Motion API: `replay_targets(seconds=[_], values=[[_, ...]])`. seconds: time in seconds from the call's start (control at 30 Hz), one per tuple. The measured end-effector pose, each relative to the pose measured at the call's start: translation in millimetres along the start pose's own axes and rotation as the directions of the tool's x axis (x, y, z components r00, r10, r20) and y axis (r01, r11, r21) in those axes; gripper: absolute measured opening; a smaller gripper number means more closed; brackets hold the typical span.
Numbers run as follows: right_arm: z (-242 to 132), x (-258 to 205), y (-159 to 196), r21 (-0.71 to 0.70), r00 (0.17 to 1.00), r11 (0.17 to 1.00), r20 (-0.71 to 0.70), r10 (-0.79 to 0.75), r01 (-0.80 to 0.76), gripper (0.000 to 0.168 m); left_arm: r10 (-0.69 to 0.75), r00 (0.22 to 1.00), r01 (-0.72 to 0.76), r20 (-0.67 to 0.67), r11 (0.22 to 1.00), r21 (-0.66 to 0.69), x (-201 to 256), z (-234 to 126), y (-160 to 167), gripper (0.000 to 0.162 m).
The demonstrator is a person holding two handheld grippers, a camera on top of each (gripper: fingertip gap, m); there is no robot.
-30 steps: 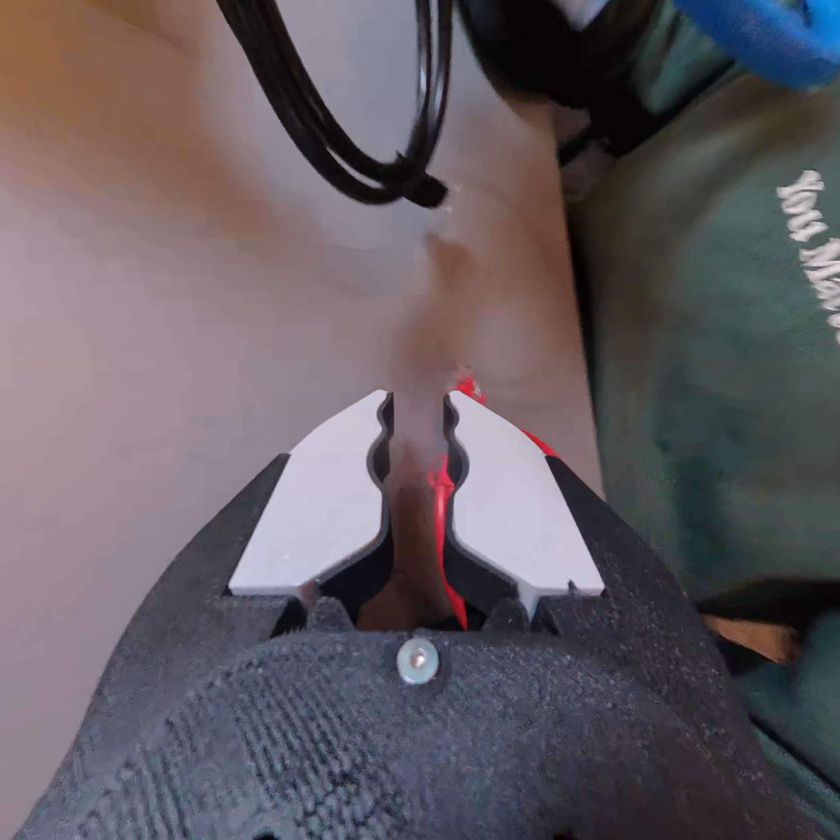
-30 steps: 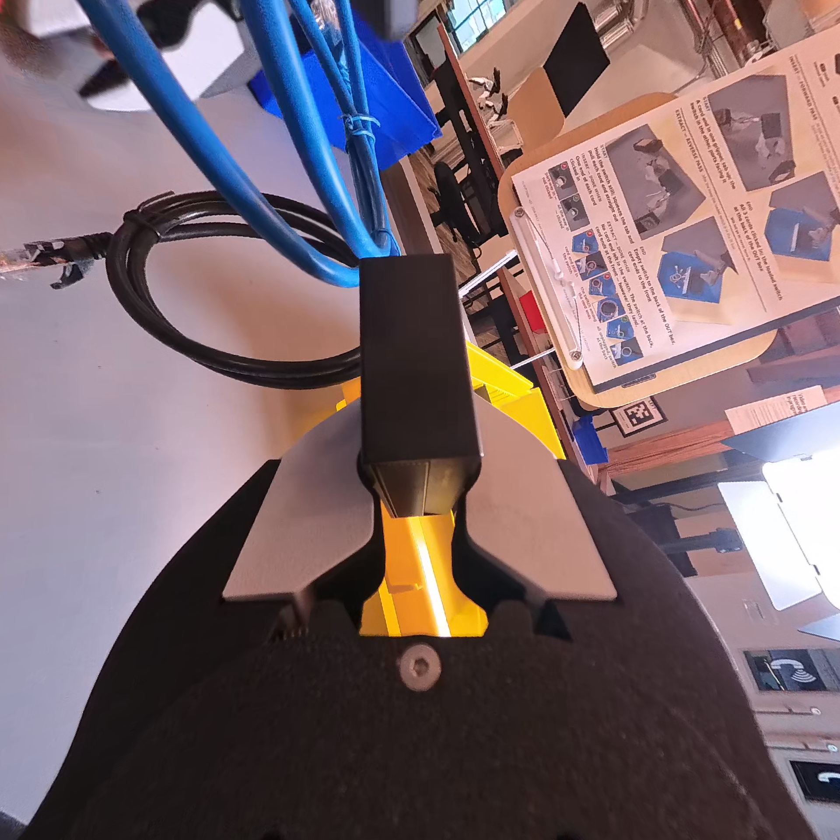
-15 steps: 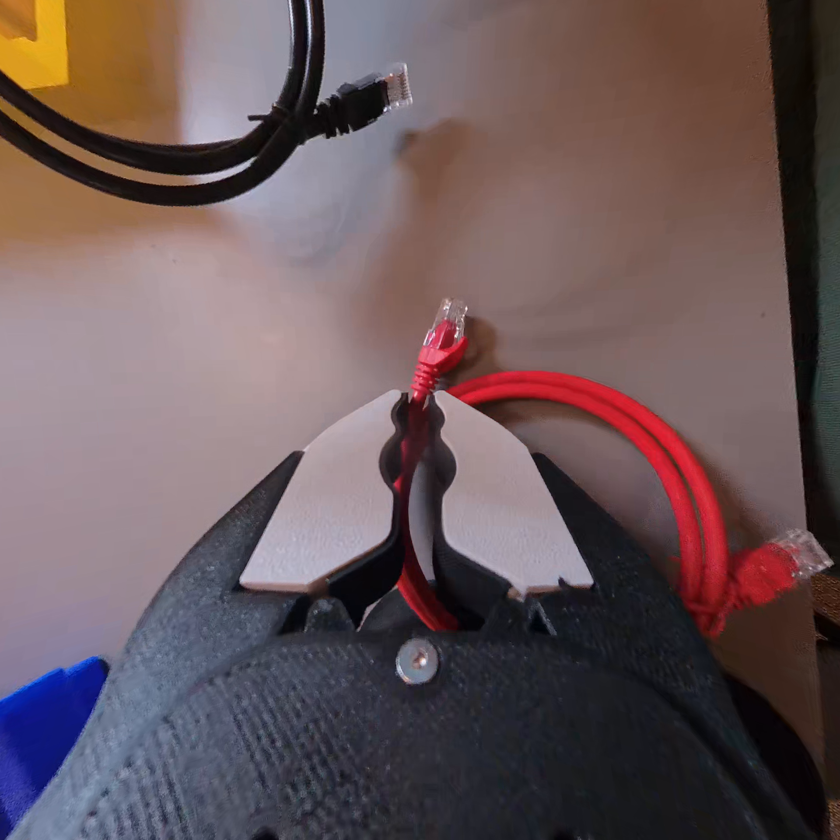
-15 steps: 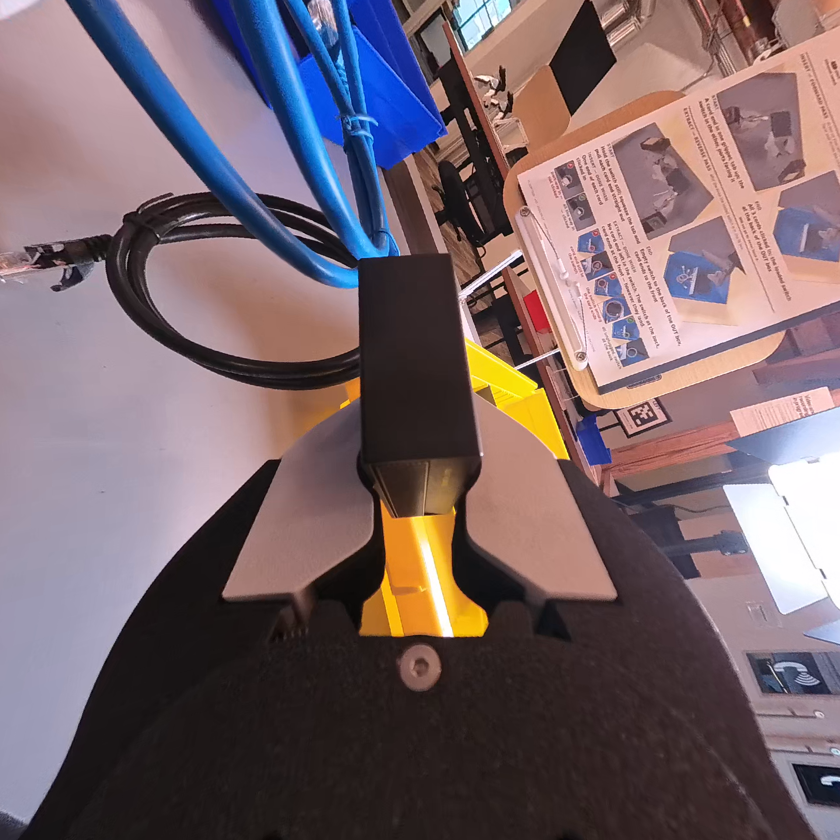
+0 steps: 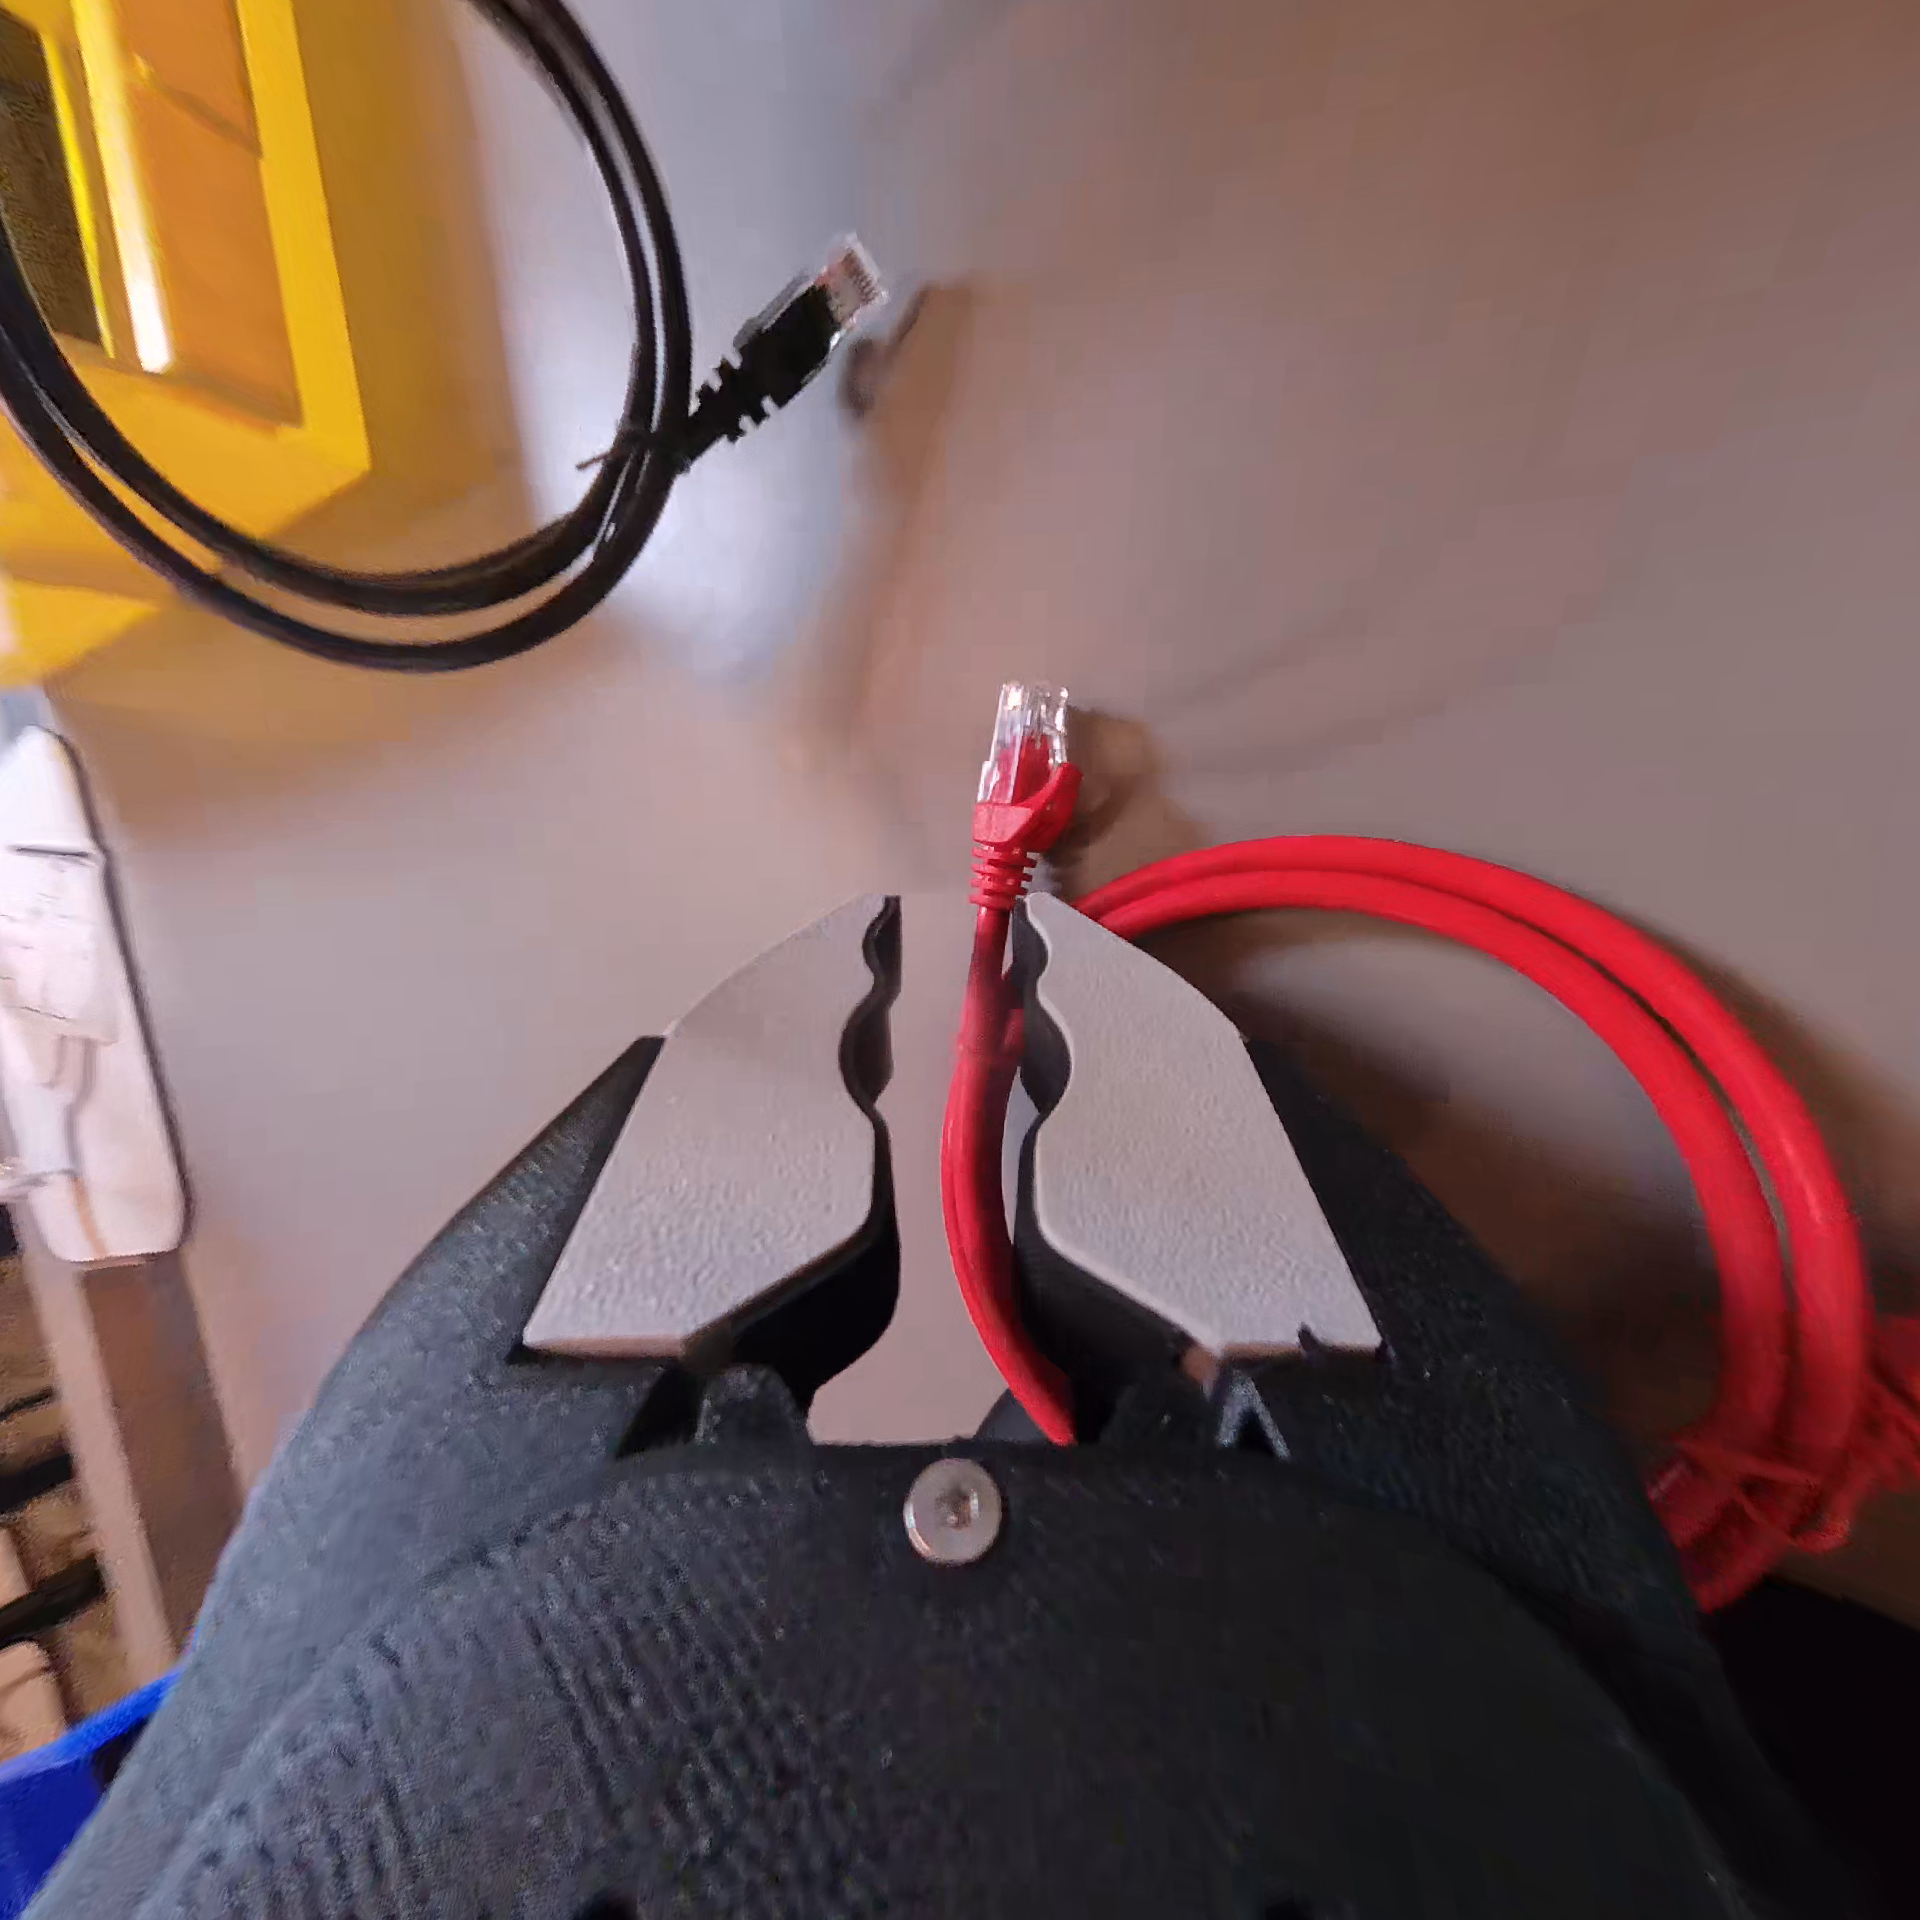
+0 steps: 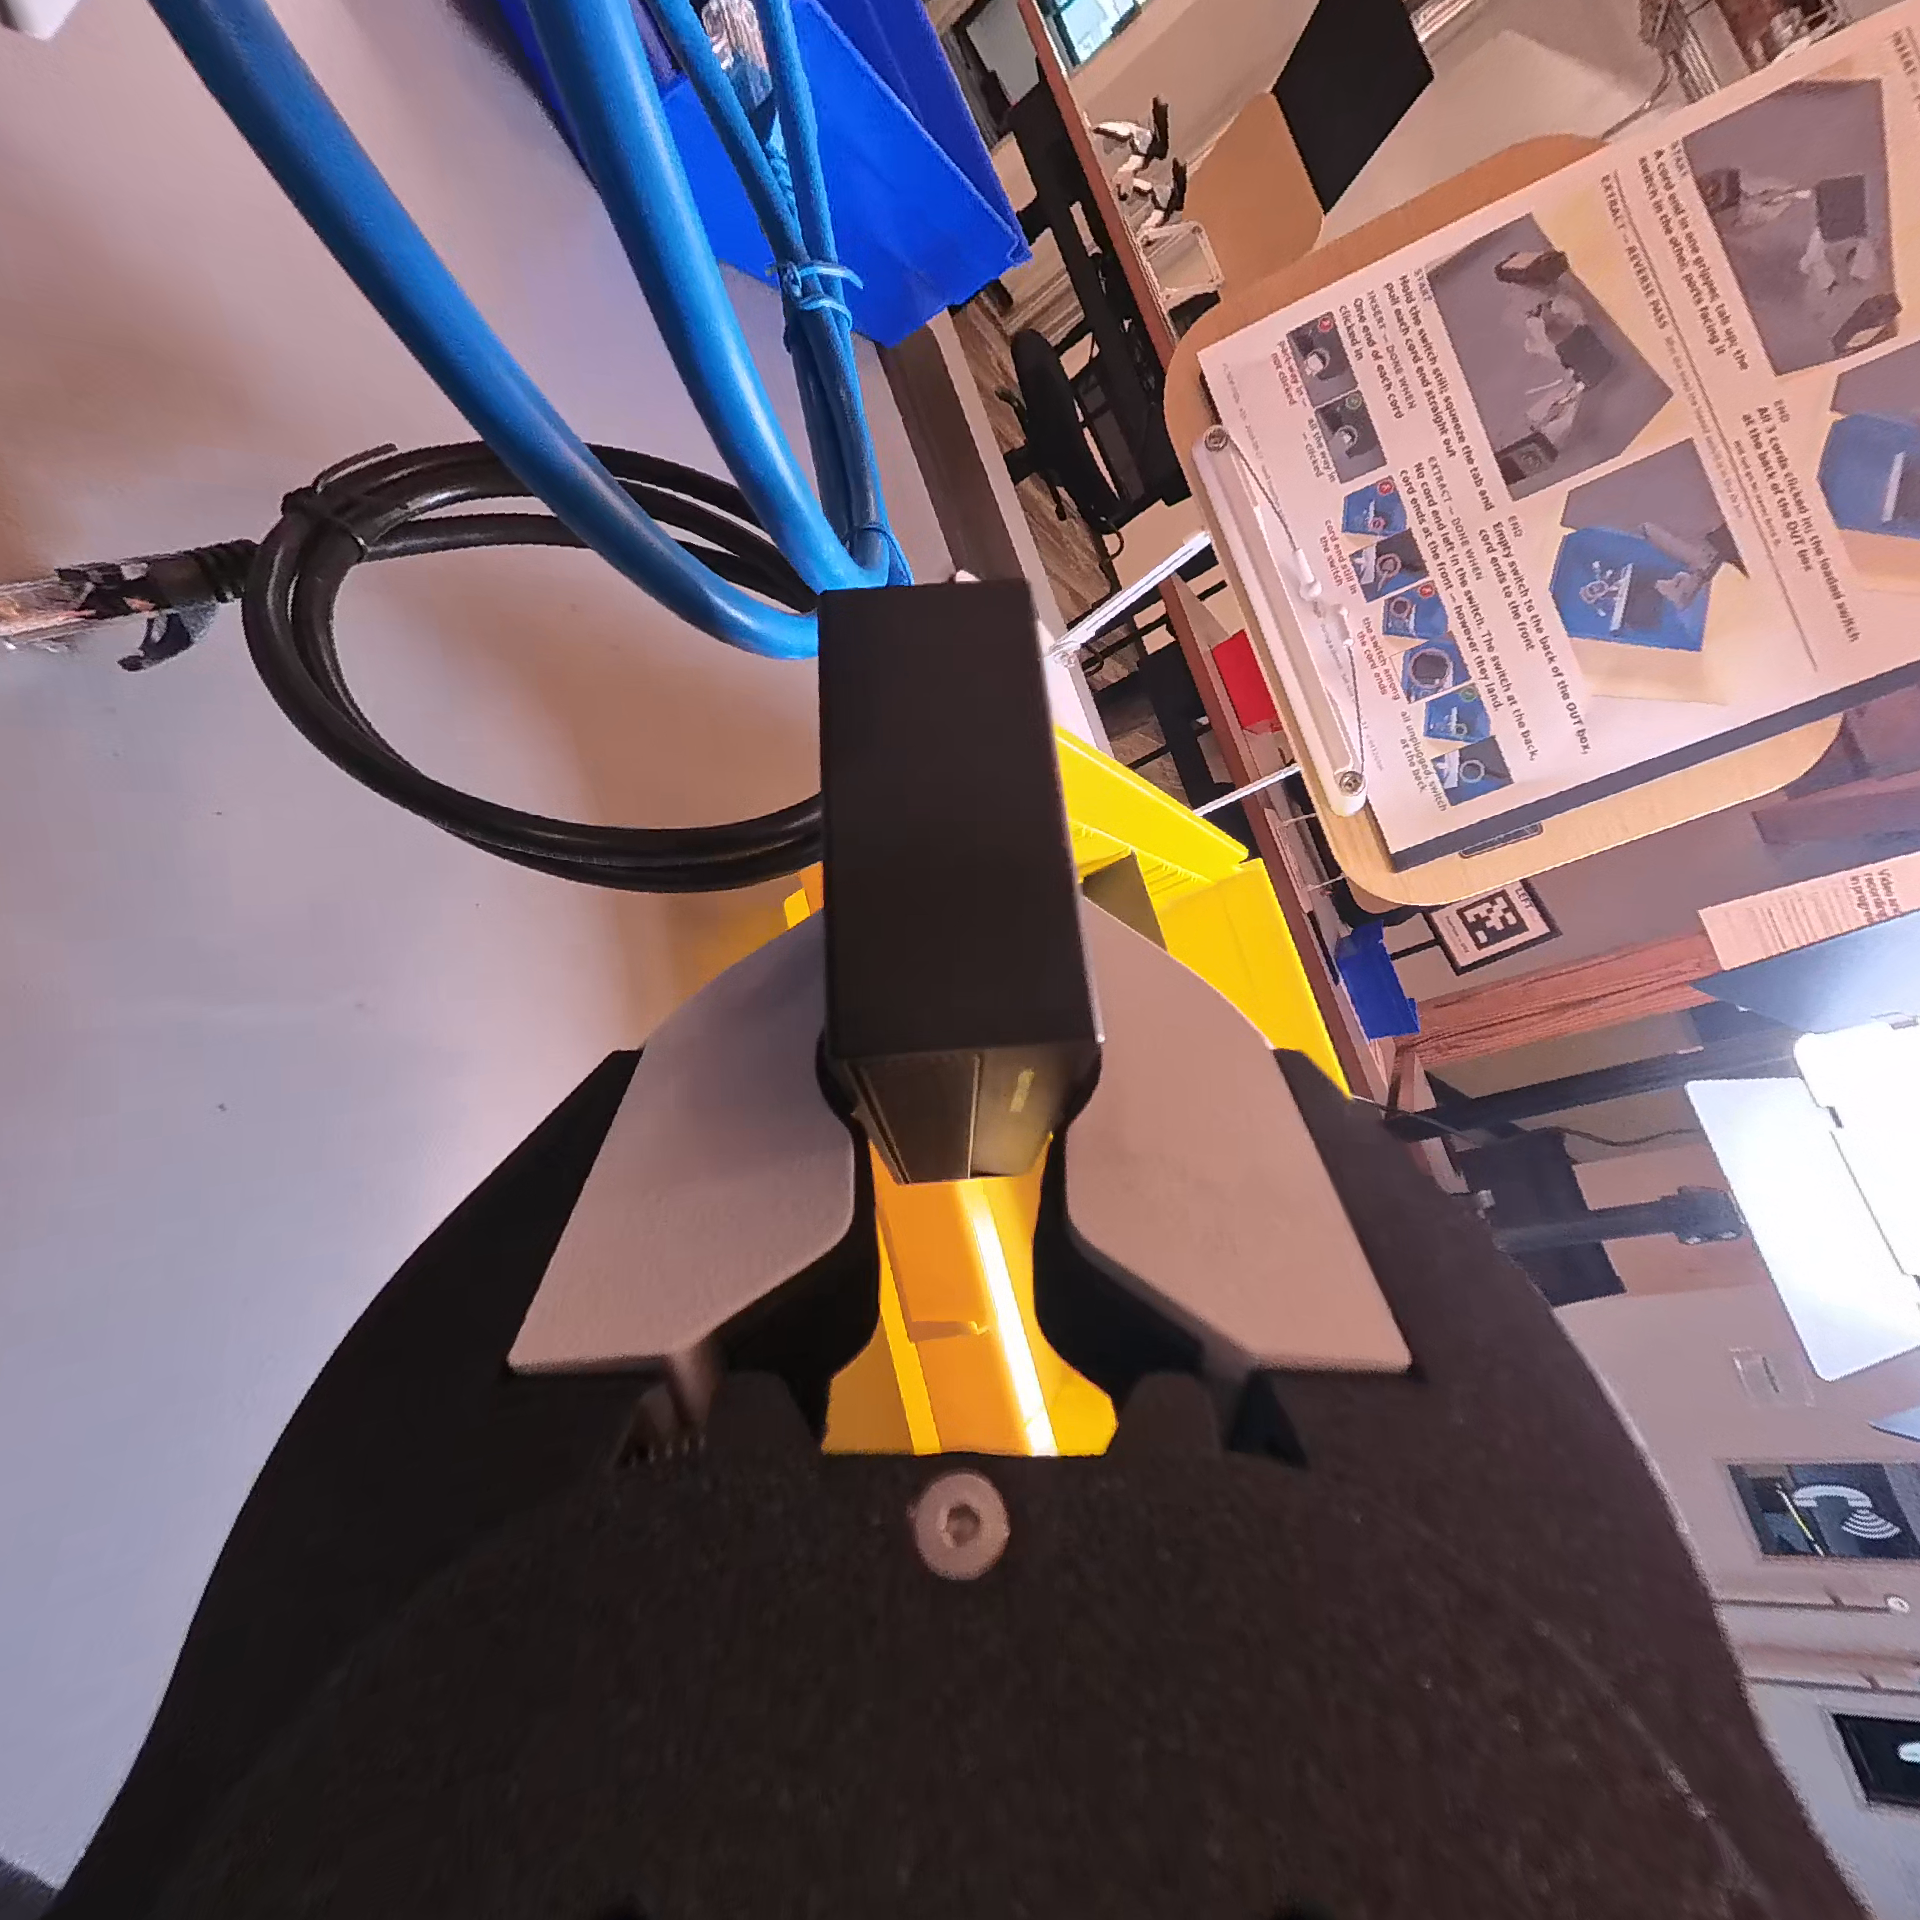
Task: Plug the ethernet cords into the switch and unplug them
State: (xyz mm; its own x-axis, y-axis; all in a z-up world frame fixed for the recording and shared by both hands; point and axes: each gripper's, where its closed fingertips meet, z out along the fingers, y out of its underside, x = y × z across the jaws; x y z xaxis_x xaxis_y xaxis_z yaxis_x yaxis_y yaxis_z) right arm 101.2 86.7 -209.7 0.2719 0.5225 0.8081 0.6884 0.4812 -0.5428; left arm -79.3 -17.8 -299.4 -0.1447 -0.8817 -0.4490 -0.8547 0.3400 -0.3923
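In the left wrist view my left gripper (image 5: pixel 956 906) is open over the grey table. The red ethernet cord (image 5: pixel 982 1143) runs through the gap and rests against the right finger. Its clear plug (image 5: pixel 1023 743) sticks out past the fingertips, and the rest of the cord is coiled at the right (image 5: pixel 1662 1091). In the right wrist view my right gripper (image 6: pixel 951 1003) is shut on the black switch (image 6: pixel 945 831), held end-on. A blue cord (image 6: pixel 520 364) reaches the switch's far end. A coiled black cord (image 6: pixel 416 727) with a free plug (image 6: pixel 62 613) lies on the table; it also shows in the left wrist view (image 5: pixel 644 416).
A yellow bin (image 6: pixel 1195 914) sits under and behind the switch and shows at the upper left of the left wrist view (image 5: pixel 208 260). A blue bin (image 6: pixel 894 208) stands at the back. An instruction board (image 6: pixel 1610 520) stands to the right. A white object (image 5: pixel 73 1039) lies at the table's left edge. The grippers' ends are close to 25 cm from one another.
My left gripper's fingers have parted, so the red cord they were shut on now lies loose between them. The left gripper has also turned. The right gripper and switch have barely moved.
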Motion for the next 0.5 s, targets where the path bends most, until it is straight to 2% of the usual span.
replay_targets(seconds=[0.1, 0.37, 0.5], values=[[3.8, -2.3, 3.1, -0.008, 1.000, 1.000, 0.015, 0.005, -0.005, 0.031, 0.116, 0.993, -0.115, 0.013, 0.993, -0.026, 6.4, 1.6, -3.0, 0.009], [6.9, -1.9, 8.4, -0.030, 1.000, 0.999, 0.016, 0.022, -0.021, 0.031, 0.359, 0.933, -0.359, -0.027, 0.923, -0.137, 6.4, 7.2, -6.7, 0.008], [6.4, -0.2, 9.9, -0.036, 1.000, 0.999, 0.010, 0.027, -0.027, 0.031, 0.401, 0.914, -0.407, -0.070, 0.900, -0.159, 5.9, 9.8, -7.6, 0.009]])
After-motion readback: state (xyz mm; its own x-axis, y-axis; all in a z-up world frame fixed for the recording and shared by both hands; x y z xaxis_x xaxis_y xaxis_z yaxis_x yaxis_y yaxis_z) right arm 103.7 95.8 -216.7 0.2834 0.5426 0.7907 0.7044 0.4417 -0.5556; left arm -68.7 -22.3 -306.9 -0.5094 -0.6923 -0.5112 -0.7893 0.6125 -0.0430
